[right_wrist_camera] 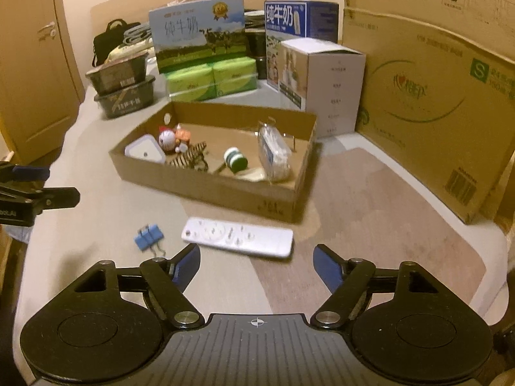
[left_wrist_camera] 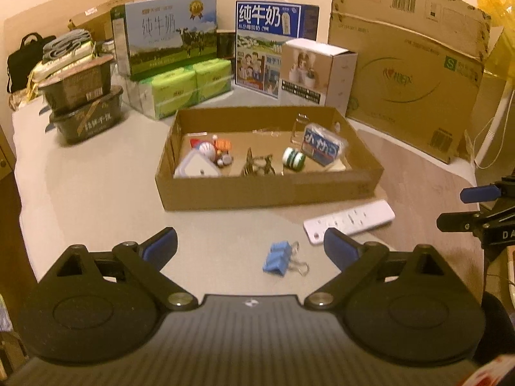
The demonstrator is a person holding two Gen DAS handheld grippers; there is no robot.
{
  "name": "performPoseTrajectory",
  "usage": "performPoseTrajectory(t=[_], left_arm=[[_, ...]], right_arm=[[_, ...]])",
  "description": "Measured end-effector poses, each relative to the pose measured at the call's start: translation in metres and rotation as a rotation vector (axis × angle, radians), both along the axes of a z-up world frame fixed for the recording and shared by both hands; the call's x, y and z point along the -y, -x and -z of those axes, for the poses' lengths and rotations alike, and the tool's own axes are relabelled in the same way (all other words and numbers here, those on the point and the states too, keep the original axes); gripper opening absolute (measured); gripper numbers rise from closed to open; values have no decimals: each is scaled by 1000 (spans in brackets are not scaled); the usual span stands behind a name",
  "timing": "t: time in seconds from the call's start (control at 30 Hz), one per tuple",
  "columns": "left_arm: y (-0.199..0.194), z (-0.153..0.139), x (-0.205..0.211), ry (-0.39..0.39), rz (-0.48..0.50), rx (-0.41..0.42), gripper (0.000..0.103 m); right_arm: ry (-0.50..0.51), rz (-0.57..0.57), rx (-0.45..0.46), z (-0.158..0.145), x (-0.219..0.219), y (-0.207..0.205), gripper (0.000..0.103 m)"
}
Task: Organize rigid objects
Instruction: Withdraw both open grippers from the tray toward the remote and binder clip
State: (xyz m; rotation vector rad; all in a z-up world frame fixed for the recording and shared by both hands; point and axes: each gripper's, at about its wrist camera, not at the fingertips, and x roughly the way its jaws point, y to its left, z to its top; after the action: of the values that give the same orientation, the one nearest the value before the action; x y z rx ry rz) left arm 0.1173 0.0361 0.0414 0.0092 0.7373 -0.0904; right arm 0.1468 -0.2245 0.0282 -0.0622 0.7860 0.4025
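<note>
A shallow cardboard tray (left_wrist_camera: 267,193) (right_wrist_camera: 225,189) holds several small objects: a white charger (left_wrist_camera: 196,169), a round figurine (left_wrist_camera: 207,151), a green-and-white spool (left_wrist_camera: 293,157) and a blue packet (left_wrist_camera: 322,148). A blue binder clip (left_wrist_camera: 276,259) (right_wrist_camera: 148,236) and a white remote (left_wrist_camera: 351,220) (right_wrist_camera: 238,236) lie on the table in front of the tray. My left gripper (left_wrist_camera: 251,247) is open and empty, just short of the clip. My right gripper (right_wrist_camera: 256,263) is open and empty, just short of the remote.
Milk cartons (left_wrist_camera: 170,35), green tissue packs (left_wrist_camera: 180,91), stacked dark tubs (left_wrist_camera: 83,109), a white box (left_wrist_camera: 317,70) and a big cardboard box (left_wrist_camera: 408,74) stand behind the tray. A door (right_wrist_camera: 35,64) is at far left.
</note>
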Motion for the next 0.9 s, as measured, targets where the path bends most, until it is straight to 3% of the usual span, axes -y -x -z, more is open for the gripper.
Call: performPoseTrajectory(t=[0.37,0.9], left_arm=[[19,24,3,-2,-7,-57,97],[10,41,4,9,3,-88,96]], right_arm=[[23,-44,-22,20,1,19,77],[31,-37,-51,33,5,10,77]])
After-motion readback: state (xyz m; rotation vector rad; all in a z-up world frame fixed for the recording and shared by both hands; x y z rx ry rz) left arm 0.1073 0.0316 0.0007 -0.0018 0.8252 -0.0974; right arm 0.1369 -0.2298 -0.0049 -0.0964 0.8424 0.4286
